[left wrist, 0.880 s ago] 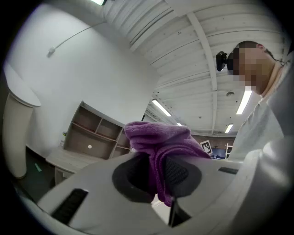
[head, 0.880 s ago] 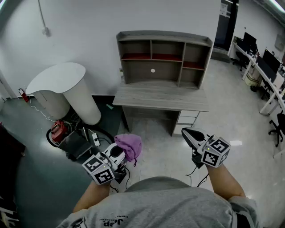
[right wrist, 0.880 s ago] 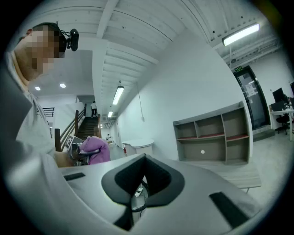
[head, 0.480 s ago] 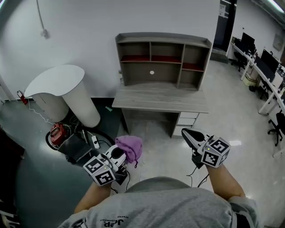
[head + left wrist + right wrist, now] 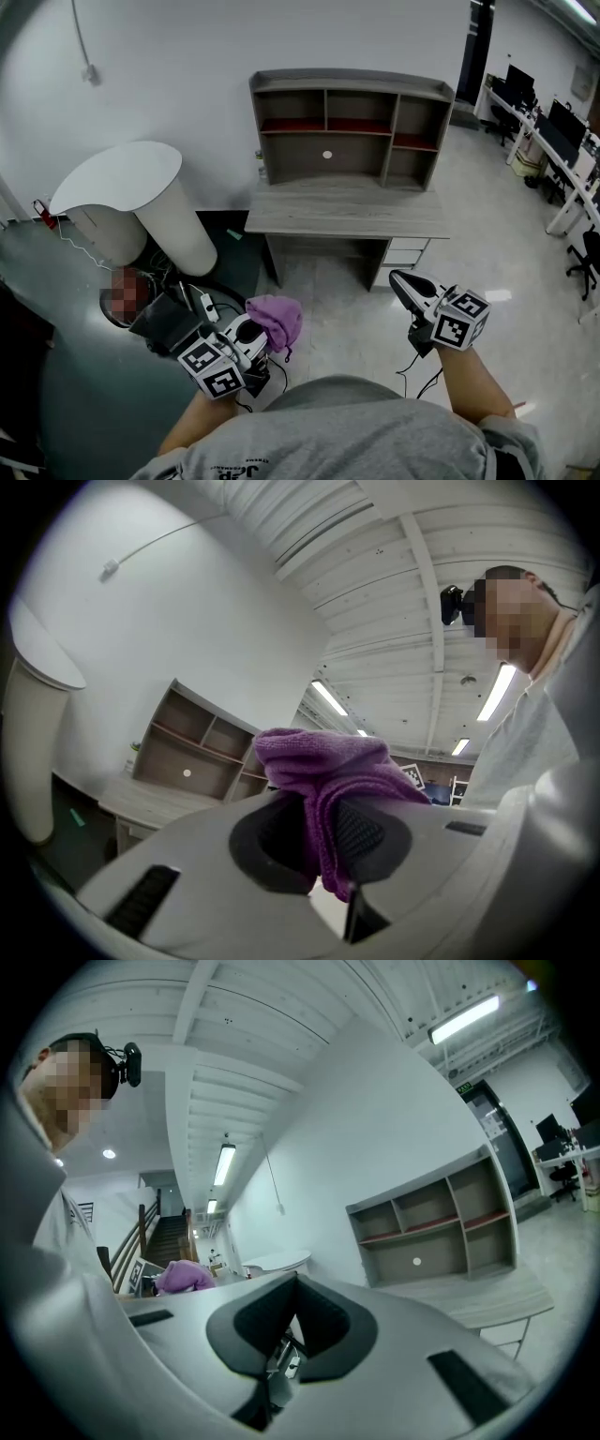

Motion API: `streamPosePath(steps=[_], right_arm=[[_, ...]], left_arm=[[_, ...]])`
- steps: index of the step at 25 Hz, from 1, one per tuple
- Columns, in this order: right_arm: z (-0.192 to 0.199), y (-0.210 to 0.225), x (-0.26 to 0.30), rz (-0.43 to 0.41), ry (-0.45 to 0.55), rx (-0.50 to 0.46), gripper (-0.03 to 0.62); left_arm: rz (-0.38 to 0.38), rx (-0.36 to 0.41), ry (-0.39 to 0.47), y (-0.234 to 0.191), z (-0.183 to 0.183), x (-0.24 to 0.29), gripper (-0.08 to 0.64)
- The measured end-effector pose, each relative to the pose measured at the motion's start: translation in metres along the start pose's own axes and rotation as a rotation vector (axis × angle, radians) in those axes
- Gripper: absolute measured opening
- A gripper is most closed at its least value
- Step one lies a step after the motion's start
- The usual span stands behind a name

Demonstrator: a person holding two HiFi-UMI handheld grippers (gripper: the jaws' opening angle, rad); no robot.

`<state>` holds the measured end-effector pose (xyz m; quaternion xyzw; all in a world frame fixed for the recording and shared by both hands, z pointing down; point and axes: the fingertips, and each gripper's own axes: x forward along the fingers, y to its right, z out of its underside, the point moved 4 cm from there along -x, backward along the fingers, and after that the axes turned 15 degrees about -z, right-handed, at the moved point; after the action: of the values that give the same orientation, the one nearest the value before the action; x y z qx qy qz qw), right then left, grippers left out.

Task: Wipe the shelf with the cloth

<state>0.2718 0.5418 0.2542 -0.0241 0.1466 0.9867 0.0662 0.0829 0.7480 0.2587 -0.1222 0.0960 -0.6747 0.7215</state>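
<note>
Purple microfibre cloth (image 5: pixel 275 319) sits bunched in the clamped jaws of the left gripper (image 5: pixel 255 332), low in front of the person and well apart from the grey wooden shelf unit (image 5: pixel 352 122) on its matching desk (image 5: pixel 347 211) by the white wall. The right gripper (image 5: pixel 405 284) hangs with jaws pressed together on nothing. The step appears to be the approach: next, the cloth must be carried forward and up onto a shelf board before wiping.

The head view looks steeply down from above the person (image 5: pixel 347 431) toward the far shelf (image 5: pixel 356 155). Both gripper views sit low, angled upward along their jaws, sharing that shelf.
</note>
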Motion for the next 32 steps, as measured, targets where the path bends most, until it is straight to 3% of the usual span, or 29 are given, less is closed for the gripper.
streamPosePath(steps=[8, 14, 23, 27, 32], right_arm=[[0.018, 0.041, 0.024, 0.011, -0.012, 0.063, 0.021], [0.002, 0.141, 0.018, -0.025, 0.007, 0.084, 0.021], [-0.051, 0.296, 0.039, -0.177, -0.074, 0.038, 0.021], [-0.054, 0.34, 0.07, -0.206, -0.096, 0.053, 0.021], [-0.058, 0.373, 0.129, -0.196, -0.127, 0.04, 0.021]], left_arm=[[0.015, -0.022, -0.055, -0.041, 0.007, 0.04, 0.071], [-0.009, -0.003, -0.065, -0.055, 0.009, 0.134, 0.071], [-0.146, 0.023, -0.025, -0.077, -0.017, 0.292, 0.072], [-0.179, 0.039, -0.046, -0.111, -0.019, 0.327, 0.072], [-0.195, 0.008, -0.066, -0.185, -0.015, 0.361, 0.072]])
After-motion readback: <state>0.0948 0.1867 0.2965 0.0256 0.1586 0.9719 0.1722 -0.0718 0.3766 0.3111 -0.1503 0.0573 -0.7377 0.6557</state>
